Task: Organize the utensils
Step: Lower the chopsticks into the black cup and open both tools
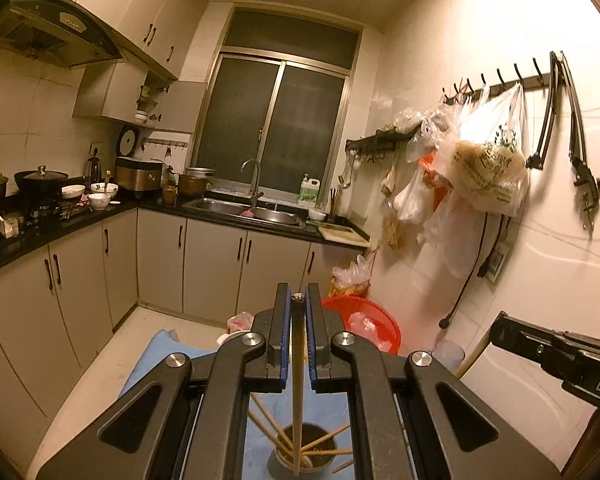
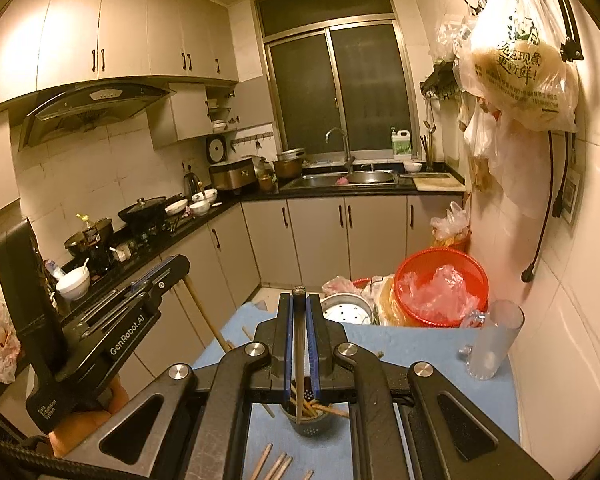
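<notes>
My left gripper point(image 1: 298, 300) is shut on a wooden chopstick point(image 1: 297, 392) that hangs down into a dark round holder point(image 1: 288, 458) holding several chopsticks, on a blue cloth point(image 1: 156, 364). My right gripper point(image 2: 299, 294) is shut on another chopstick point(image 2: 299, 376), its lower end in the same holder point(image 2: 312, 424). Loose chopsticks point(image 2: 274, 464) lie on the cloth near the bottom edge of the right wrist view. The left gripper point(image 2: 156, 276) also shows at the left of the right wrist view, and the right gripper body point(image 1: 556, 348) at the right of the left wrist view.
A clear glass mug point(image 2: 494, 340) stands on the cloth at the right by the tiled wall. A red basket point(image 2: 440, 284) with plastic bags and a metal steamer dish point(image 2: 346, 312) sit beyond the cloth. Kitchen counters, stove and sink point(image 2: 352, 178) line the left and far walls.
</notes>
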### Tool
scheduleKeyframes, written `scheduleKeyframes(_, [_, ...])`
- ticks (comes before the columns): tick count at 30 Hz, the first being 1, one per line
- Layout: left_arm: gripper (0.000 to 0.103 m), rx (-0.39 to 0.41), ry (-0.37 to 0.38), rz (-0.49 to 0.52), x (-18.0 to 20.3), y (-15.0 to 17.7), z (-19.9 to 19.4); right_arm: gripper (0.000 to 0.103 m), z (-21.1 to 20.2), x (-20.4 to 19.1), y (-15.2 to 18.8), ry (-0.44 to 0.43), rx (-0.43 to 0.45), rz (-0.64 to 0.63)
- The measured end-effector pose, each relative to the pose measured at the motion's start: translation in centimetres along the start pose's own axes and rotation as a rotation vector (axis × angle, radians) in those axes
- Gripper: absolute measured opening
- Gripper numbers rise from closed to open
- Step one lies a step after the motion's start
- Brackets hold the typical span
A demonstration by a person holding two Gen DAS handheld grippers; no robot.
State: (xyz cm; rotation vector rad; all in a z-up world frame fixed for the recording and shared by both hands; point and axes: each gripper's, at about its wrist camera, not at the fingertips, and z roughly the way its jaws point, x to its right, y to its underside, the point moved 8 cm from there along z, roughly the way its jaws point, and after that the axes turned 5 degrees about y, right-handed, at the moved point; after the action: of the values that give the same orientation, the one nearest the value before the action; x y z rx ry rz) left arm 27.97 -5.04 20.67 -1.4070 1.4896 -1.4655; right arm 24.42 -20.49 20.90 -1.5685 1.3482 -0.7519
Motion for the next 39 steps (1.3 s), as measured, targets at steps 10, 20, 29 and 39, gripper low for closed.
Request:
scheduleKeyframes(10, [0.006,-0.019,0.011,-0.019,-0.1,1.6,3.1,0.007,2.8,1.0,0.6,0.008,-0.020,0.003])
scheduleKeyframes(20, [0.006,-0.043,-0.010,-0.006,-1.3,3.4,5.4,0.007,5.4,2.0,1.9,0.016,-0.048,0.004])
scheduleKeyframes(29, [0.006,-0.099,-0.032,-0.032,-3.0,6.5,6.6,0.007,7.4,2.4,4.3,0.022,-0.104,0.007])
scheduleKeyframes(39, [0.007,-0.153,-0.051,-0.070,-4.5,9.4,7.1,0.007,9.4,3.6,7.6,0.034,-0.173,0.036])
